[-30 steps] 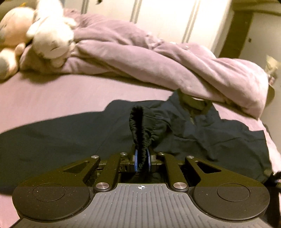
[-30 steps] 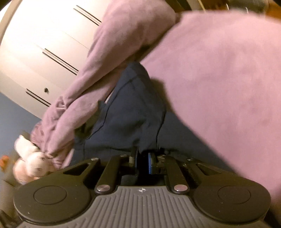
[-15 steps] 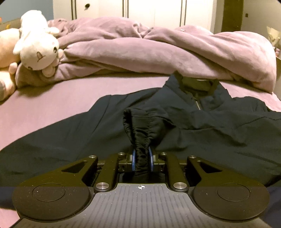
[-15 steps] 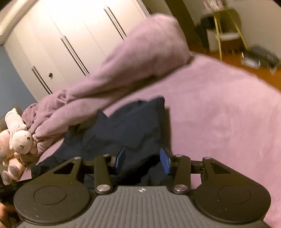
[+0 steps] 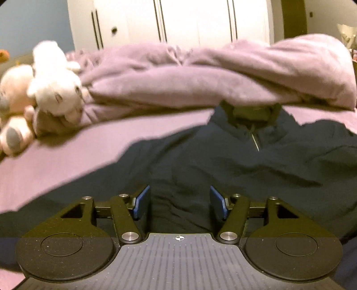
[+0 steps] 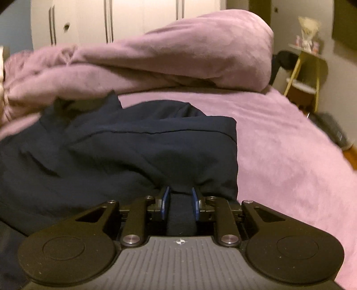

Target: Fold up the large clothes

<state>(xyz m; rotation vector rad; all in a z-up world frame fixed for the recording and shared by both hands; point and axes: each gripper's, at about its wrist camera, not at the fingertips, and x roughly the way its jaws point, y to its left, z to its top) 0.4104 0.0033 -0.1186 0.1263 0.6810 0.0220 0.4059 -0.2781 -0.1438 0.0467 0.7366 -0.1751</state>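
A dark navy jacket (image 5: 245, 165) lies spread on the pink bed sheet (image 5: 67, 154), its collar and zipper toward the rumpled duvet. My left gripper (image 5: 179, 200) is open and empty just above the jacket's front. In the right wrist view the jacket (image 6: 133, 147) has its right side folded over, with a straight folded edge. My right gripper (image 6: 179, 200) has its blue pads partly closed around a bunch of the jacket's cloth, which rises between the pads.
A rumpled pink duvet (image 5: 200, 75) lies across the far side of the bed. Two plush toys (image 5: 51, 87) sit at the far left. White wardrobe doors (image 5: 189, 20) stand behind. A small side table (image 6: 308, 69) stands right of the bed.
My left gripper let go of the gathered sleeve cuff and opened wide. My right gripper, open half a second ago, has closed onto a bunch of the jacket's cloth.
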